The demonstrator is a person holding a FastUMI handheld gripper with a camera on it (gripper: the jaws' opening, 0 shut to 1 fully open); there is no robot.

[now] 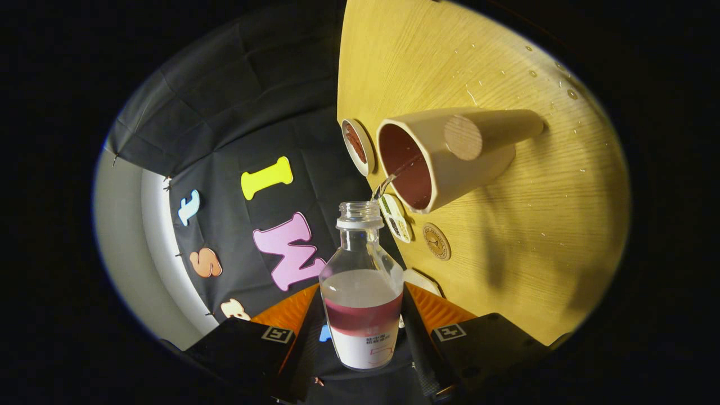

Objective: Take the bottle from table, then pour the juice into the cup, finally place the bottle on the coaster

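Note:
My gripper (pixel 364 318) is shut on a clear glass bottle (pixel 360 264) with a white and red label, gripping its lower body between both fingers. The bottle has no cap and is tipped over together with the whole view. A thin stream (pixel 386 183) runs from its mouth into a cream cup (pixel 450 169) with a dark red inside and a round wooden handle (pixel 463 137). The cup stands on the wooden table (pixel 534 236) just beyond the bottle's mouth. A round wooden coaster (pixel 436 241) lies beside the cup's base.
A white-rimmed round disc with a brown centre (pixel 357 146) lies on the far side of the cup. A patterned round disc (pixel 395 218) sits between the cup and the wooden coaster. Droplets (pixel 571 93) dot the table behind the cup. The table edge (pixel 340 101) runs past the discs.

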